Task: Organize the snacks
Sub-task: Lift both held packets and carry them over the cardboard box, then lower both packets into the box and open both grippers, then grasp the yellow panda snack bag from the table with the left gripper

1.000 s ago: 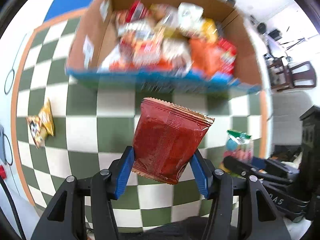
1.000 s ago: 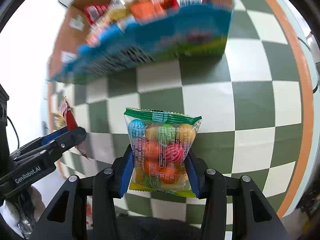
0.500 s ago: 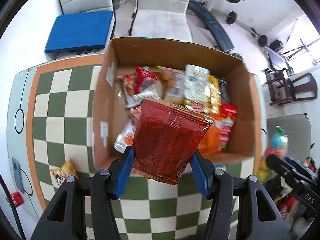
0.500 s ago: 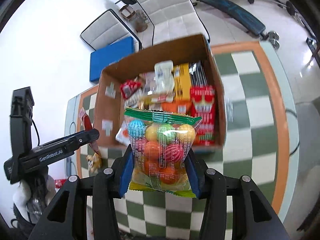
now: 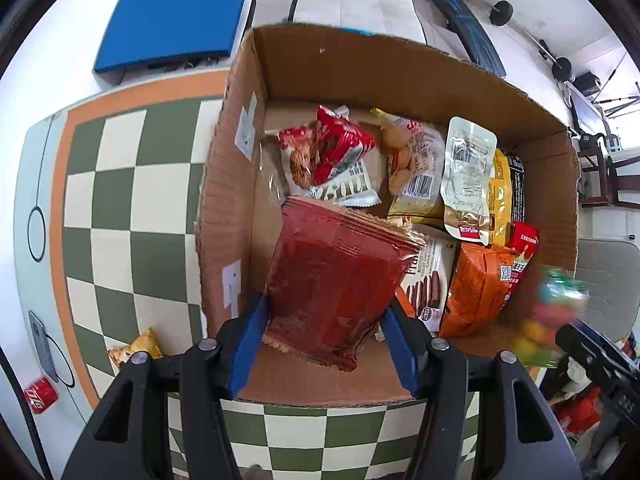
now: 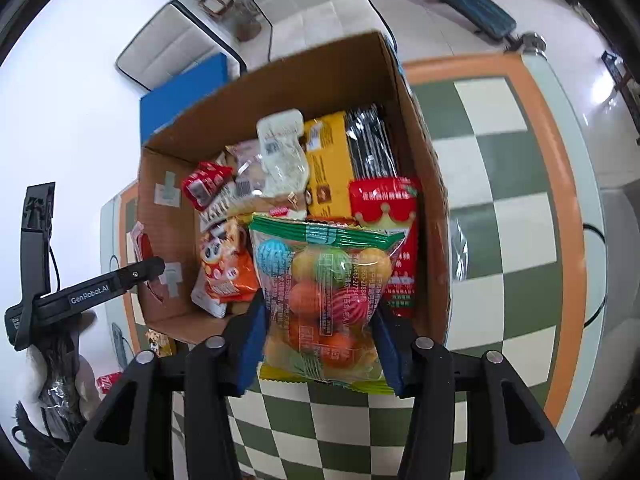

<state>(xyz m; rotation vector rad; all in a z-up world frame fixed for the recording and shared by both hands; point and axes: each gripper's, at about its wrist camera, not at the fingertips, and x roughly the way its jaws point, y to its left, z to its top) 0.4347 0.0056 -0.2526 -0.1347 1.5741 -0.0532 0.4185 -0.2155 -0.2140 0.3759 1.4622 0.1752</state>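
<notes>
My left gripper (image 5: 324, 336) is shut on a dark red snack packet (image 5: 332, 280) and holds it above the near left part of an open cardboard box (image 5: 224, 200) with several snack packs inside. My right gripper (image 6: 318, 344) is shut on a clear bag of coloured candy balls (image 6: 324, 296) and holds it over the box's near edge (image 6: 436, 240). The candy bag shows blurred at the right of the left wrist view (image 5: 552, 312). The left gripper shows at the left of the right wrist view (image 6: 148, 270).
The box stands on a green and cream checkered table (image 5: 132, 208) with an orange border. A small yellow snack pack (image 5: 136, 350) lies on the table left of the box. A red can (image 5: 40, 394) and a phone (image 5: 42, 344) are at the left edge. Chairs stand behind.
Both grippers rose from table level and moved forward over the box, each keeping its packet. The view now looks down into the box.
</notes>
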